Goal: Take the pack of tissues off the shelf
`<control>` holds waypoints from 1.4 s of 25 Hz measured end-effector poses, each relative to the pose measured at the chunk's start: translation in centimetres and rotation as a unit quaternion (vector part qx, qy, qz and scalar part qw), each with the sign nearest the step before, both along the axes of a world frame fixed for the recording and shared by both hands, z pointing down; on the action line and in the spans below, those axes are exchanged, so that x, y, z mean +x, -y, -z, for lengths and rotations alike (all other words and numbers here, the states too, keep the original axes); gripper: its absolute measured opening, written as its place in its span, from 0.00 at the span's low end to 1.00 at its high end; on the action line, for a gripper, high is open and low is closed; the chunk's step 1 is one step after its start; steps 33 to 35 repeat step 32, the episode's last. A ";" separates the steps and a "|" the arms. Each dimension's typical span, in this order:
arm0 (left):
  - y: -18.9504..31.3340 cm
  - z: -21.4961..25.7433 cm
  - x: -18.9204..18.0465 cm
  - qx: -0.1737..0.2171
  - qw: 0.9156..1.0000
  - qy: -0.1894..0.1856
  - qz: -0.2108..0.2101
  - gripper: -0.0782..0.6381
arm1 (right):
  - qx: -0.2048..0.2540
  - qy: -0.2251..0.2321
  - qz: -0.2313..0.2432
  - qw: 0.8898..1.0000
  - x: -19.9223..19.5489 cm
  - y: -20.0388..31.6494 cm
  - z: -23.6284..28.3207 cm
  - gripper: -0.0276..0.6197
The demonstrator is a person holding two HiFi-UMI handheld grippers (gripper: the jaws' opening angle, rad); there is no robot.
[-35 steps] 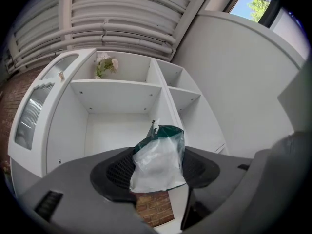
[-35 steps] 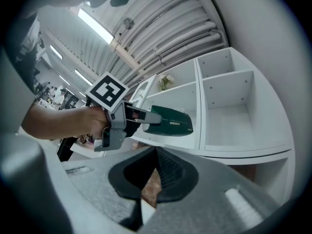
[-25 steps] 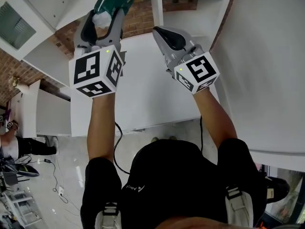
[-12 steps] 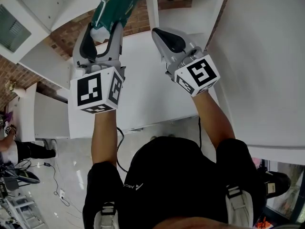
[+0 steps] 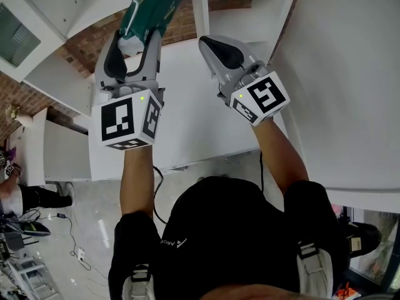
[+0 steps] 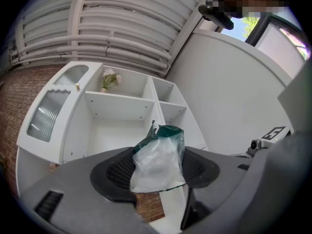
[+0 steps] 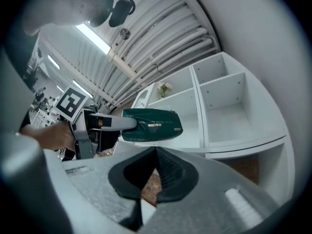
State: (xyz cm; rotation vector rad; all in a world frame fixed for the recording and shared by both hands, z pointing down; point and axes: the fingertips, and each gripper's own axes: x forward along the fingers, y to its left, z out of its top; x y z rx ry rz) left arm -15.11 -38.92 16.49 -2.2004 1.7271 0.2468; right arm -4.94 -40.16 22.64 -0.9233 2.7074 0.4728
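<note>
White shelves (image 6: 119, 97) fill the background. I've got the tissue pack (image 5: 153, 5) clamped in my left gripper (image 5: 133, 35), upper left. My right gripper (image 5: 217, 47) sits closed, empty.

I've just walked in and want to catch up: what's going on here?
A person is working two handheld grippers in front of a white shelf unit. The left gripper is clamped on one end of a green pack of tissues and holds it up in the air in front of the shelves. The right gripper is shut and empty, raised alongside.
</note>
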 end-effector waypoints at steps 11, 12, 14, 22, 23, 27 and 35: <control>-0.4 0.2 -0.4 0.005 1.000 0.000 -0.006 0.48 | -0.007 -0.027 -0.021 0.999 -0.8 0.2 -1.1 0.04; -0.4 0.2 -0.4 0.005 1.000 -0.001 -0.007 0.48 | -0.006 -0.027 -0.021 0.999 -0.9 0.1 -1.0 0.04; -0.5 0.2 -0.5 0.004 1.000 -0.001 -0.009 0.48 | -0.005 -0.028 -0.023 0.999 -0.9 -0.1 -0.9 0.04; -0.5 -0.1 -0.5 0.000 1.000 -0.003 -0.014 0.48 | -0.006 -0.028 -0.023 0.999 -1.2 -0.4 -0.9 0.04; -0.5 -0.1 -0.5 -0.001 1.000 -0.003 -0.014 0.48 | -0.006 -0.027 -0.023 0.999 -1.2 -0.4 -0.9 0.04; -0.5 -0.2 -0.5 -0.001 1.000 -0.005 -0.015 0.48 | -0.007 -0.028 -0.023 0.999 -1.3 -0.4 -1.0 0.04; -0.5 -0.6 -0.6 -0.004 1.000 -0.006 -0.015 0.48 | -0.007 -0.027 -0.024 0.999 -1.2 -0.3 -1.2 0.04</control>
